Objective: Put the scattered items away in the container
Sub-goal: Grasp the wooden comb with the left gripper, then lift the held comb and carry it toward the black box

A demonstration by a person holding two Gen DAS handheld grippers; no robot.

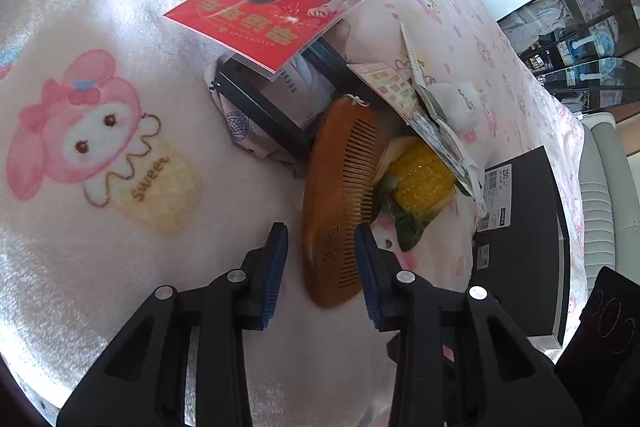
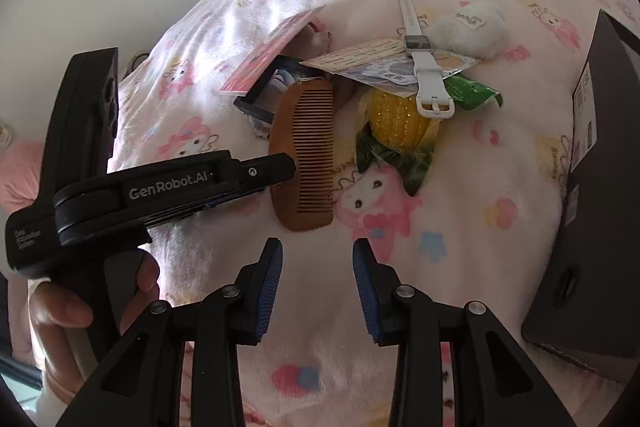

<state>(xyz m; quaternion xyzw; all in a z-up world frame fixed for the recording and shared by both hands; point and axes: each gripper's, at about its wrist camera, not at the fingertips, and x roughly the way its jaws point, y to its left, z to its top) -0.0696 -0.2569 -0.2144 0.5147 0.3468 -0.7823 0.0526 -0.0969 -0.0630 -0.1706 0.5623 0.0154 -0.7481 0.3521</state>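
Wooden comb (image 1: 340,195): brown, curved back, fine teeth; flat on the fleece blanket, near end lying between the left fingers, likely the next pick.
Left gripper (image 1: 322,267): spread wide, blue ribbed pads either side of the comb, not closed on it.
Right gripper (image 2: 318,283): parted, holding nothing, hovering over bare blanket short of the comb.
Corn (image 2: 394,119): yellow, knobbly, green leafy wrapping; just beside the comb's teeth, partly under a white watch (image 2: 422,61) and a flat printed packet (image 2: 360,57).
Red card (image 1: 266,13): glossy, propped tilted on a dark frame (image 1: 260,109).
Dark box (image 1: 524,239): rigid, labelled, at the pile's edge; probably the container.
Blanket (image 1: 120,227): soft pink cartoon-print fleece, under everything.
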